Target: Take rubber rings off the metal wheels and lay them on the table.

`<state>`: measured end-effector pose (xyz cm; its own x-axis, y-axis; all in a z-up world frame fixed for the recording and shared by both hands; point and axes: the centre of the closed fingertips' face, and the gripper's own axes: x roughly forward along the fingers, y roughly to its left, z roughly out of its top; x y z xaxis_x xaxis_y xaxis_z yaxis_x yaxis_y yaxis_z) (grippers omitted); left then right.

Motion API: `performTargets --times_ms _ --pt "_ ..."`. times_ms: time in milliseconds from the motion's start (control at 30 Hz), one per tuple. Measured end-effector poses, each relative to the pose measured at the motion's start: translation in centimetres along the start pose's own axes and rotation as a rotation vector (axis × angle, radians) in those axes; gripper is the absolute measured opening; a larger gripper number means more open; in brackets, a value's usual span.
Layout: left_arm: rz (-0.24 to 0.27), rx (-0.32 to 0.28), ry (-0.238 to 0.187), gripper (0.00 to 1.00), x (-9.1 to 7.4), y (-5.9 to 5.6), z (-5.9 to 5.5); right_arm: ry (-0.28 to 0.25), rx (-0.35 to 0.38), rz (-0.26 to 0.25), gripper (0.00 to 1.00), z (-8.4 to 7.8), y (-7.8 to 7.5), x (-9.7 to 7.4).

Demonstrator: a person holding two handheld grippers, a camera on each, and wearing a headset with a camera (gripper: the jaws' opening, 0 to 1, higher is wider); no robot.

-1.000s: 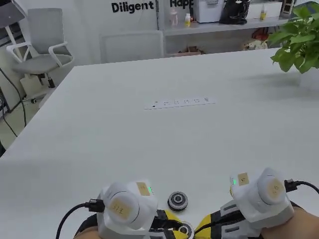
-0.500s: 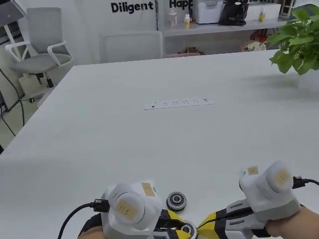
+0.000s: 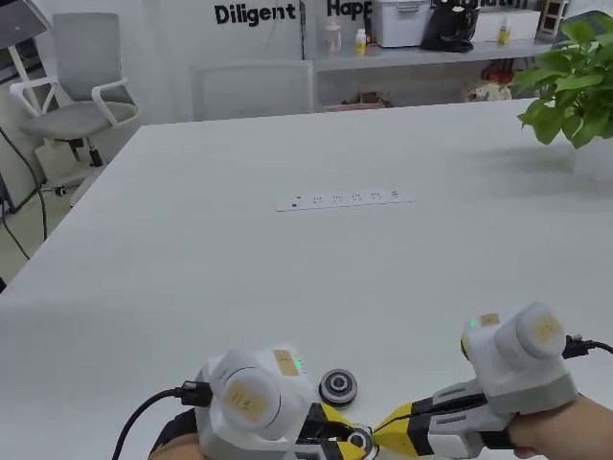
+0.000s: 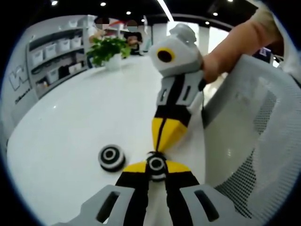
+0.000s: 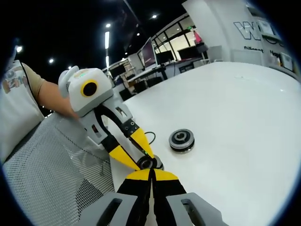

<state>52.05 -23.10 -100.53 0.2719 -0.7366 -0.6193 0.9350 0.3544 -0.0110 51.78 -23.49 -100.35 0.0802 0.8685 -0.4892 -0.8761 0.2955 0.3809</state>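
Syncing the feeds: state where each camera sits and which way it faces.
Head view: headset, facing forward and down over the table; left gripper, right gripper, a hand below.
Left gripper view: rides left gripper, faces right gripper; own fingers clamp a wheel.
Right gripper view: rides right gripper, faces left gripper and an arm; own fingers shut.
Shared: both gripper views see the loose wheel.

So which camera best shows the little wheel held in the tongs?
The left gripper view: the held wheel faces the camera, centred between the left tongs. The right gripper view shows it partly covered by the right tongs; the head view catches it at the bottom edge.
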Motion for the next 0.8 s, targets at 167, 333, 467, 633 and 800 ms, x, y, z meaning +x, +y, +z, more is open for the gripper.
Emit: performTargets --times_ms 167,333,467,633,800 --pt "-0.003 -0.001 0.001 0.12 0.0 -0.1 0.0 0.013 -0.043 0.008 0.00 0.0 0.5 0.2" --pt "-0.005 0.007 0.002 0.13 0.0 -0.2 0.0 0.021 -0.059 0.017 0.00 -0.1 0.6 0.2" --pt "-0.008 0.010 0.001 0.13 -0.1 -0.3 0.0 0.017 -0.052 0.021 0.00 -0.1 0.7 0.2" --pt "-0.011 0.015 0.002 0.13 -0.1 -0.4 0.0 0.008 -0.052 0.046 0.00 0.2 1.3 0.3" --pt "-0.011 0.017 0.000 0.13 -0.1 -0.4 0.0 -0.020 -0.064 0.073 0.00 1.1 2.1 0.6"
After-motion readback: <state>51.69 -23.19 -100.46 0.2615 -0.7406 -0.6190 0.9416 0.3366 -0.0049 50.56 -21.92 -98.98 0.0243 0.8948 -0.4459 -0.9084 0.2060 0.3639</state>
